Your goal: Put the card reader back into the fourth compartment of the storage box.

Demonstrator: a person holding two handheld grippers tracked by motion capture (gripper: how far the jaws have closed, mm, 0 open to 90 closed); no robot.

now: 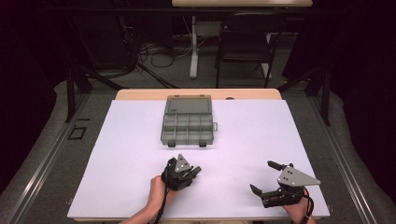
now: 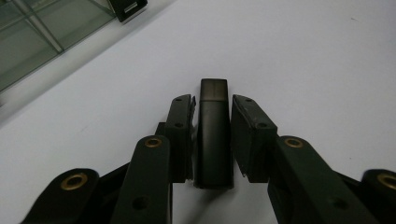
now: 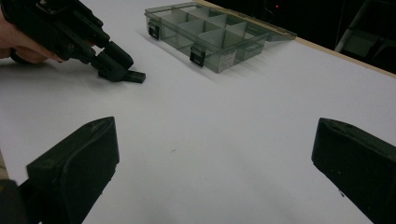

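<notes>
Up close, my left gripper (image 2: 212,135) has its jaws nearly closed around a small black rectangular block (image 2: 214,140) lying on the white table sheet (image 2: 303,60); whether they touch it is unclear. From above the block is hidden. My right gripper (image 1: 267,177) is spread wide, near the smoky clear-plastic compartment box (image 1: 187,125).

Organizer box (image 2: 32,37) cut off by frame edge (left gripper view); contents unclear.
</notes>
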